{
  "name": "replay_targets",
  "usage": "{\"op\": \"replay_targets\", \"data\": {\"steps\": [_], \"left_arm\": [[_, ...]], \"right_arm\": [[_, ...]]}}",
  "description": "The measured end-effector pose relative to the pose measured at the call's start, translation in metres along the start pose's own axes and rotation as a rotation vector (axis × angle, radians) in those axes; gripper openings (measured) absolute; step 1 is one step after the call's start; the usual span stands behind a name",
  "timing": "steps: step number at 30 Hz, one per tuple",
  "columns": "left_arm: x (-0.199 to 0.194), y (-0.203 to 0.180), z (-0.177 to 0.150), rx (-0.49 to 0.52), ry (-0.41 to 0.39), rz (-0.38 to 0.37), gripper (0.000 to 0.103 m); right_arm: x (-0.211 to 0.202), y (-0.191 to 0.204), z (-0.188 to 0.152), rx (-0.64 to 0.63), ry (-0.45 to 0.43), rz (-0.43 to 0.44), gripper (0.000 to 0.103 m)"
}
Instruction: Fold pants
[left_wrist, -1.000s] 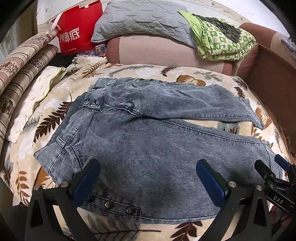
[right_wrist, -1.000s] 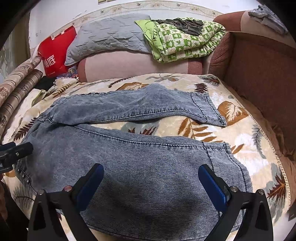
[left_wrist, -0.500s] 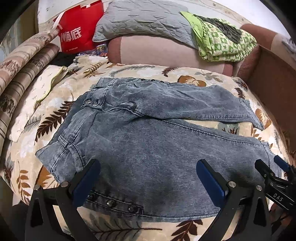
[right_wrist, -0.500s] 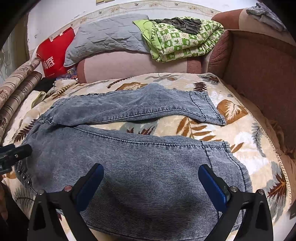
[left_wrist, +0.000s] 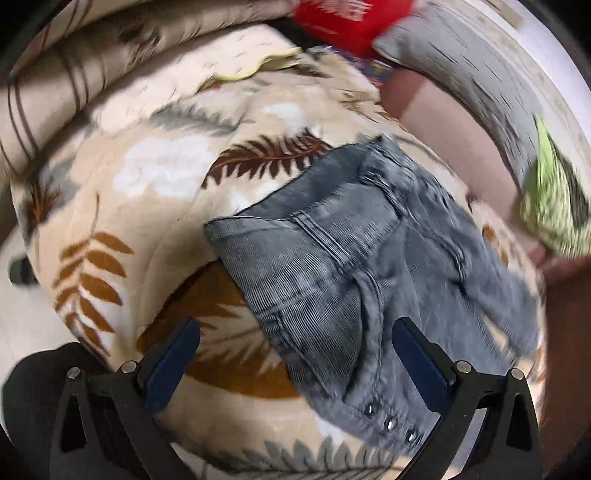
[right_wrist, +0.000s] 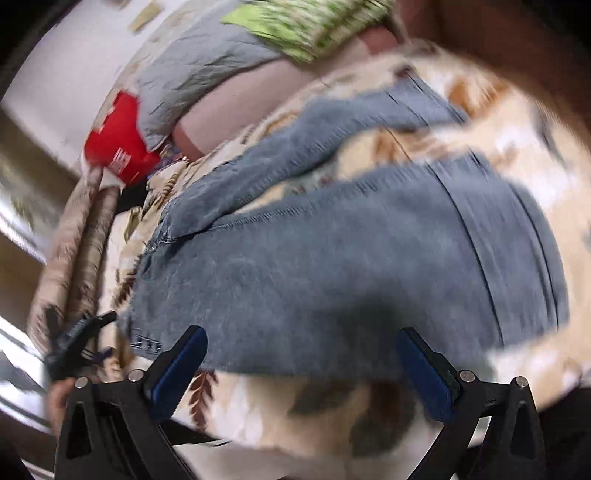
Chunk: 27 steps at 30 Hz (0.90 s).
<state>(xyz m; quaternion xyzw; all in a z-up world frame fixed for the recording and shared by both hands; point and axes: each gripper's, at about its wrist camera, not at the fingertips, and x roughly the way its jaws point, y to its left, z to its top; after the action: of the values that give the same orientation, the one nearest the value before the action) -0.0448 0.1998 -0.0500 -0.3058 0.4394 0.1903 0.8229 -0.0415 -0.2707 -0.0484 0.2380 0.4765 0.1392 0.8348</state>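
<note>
Grey-blue denim pants (left_wrist: 354, 266) lie spread on a leaf-print blanket (left_wrist: 159, 206). In the left wrist view their waistband corner with metal studs (left_wrist: 388, 422) sits between the fingers of my left gripper (left_wrist: 295, 362), which is open and holds nothing. In the right wrist view the near leg of the pants (right_wrist: 332, 266) stretches across, with its lower edge just beyond my right gripper (right_wrist: 303, 365), open and empty. The far leg (right_wrist: 332, 122) lies behind. My left gripper (right_wrist: 79, 332) shows small at the left there. Both views are blurred.
A red bag (right_wrist: 118, 147), a grey pillow (right_wrist: 207, 70) and a green patterned cloth (right_wrist: 306, 22) sit at the back of the bed. Rolled striped bedding (left_wrist: 74, 74) lies along the left side. A brown sofa arm (right_wrist: 517, 40) borders the right.
Both grippers have swung and tilted sharply. The left one now faces the waistband corner and the bed's left edge. The right one has rolled and pulled back to the near leg's edge.
</note>
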Motion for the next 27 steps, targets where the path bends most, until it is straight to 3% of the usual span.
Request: {"op": "replay_targets", "data": {"steps": [2, 4, 9, 15, 17, 18, 19, 20, 21, 22, 24, 27], "left_arm": [[0.010, 0.007, 0.004, -0.051, 0.015, -0.037, 0.103], [0.022, 0.009, 0.003, -0.077, 0.044, -0.027, 0.103], [0.028, 0.004, -0.002, -0.019, 0.027, 0.003, 0.103], [0.031, 0.005, -0.002, 0.030, 0.023, 0.009, 0.103], [0.031, 0.005, 0.001, 0.019, 0.037, 0.004, 0.103], [0.030, 0.005, 0.002, 0.019, 0.043, 0.008, 0.099], [0.029, 0.004, 0.003, 0.021, 0.044, 0.030, 0.092], [0.029, 0.002, 0.005, 0.030, 0.034, 0.058, 0.068], [0.028, -0.001, 0.006, 0.048, 0.035, 0.048, 0.042], [0.028, -0.004, 0.007, 0.059, 0.051, 0.022, 0.033], [0.027, -0.012, 0.008, 0.090, 0.060, 0.014, 0.014], [0.016, -0.025, 0.005, 0.127, 0.017, 0.031, 0.007]], "right_arm": [[-0.009, -0.024, -0.003, 0.143, 0.011, 0.043, 0.103], [-0.019, -0.045, -0.006, 0.252, -0.009, 0.063, 0.103], [-0.036, -0.096, -0.010, 0.459, -0.079, 0.034, 0.103], [-0.034, -0.125, 0.003, 0.598, -0.123, 0.088, 0.103], [-0.034, -0.121, 0.011, 0.580, -0.144, 0.066, 0.098], [-0.032, -0.124, 0.014, 0.585, -0.143, 0.052, 0.088], [-0.032, -0.124, 0.016, 0.585, -0.137, 0.032, 0.073], [-0.033, -0.122, 0.019, 0.565, -0.133, -0.002, 0.062], [-0.033, -0.123, 0.021, 0.549, -0.129, -0.020, 0.040], [-0.034, -0.127, 0.020, 0.542, -0.122, -0.025, 0.027], [-0.033, -0.130, 0.022, 0.517, -0.103, -0.025, 0.022], [-0.041, -0.118, 0.034, 0.409, -0.111, -0.064, 0.018]]}}
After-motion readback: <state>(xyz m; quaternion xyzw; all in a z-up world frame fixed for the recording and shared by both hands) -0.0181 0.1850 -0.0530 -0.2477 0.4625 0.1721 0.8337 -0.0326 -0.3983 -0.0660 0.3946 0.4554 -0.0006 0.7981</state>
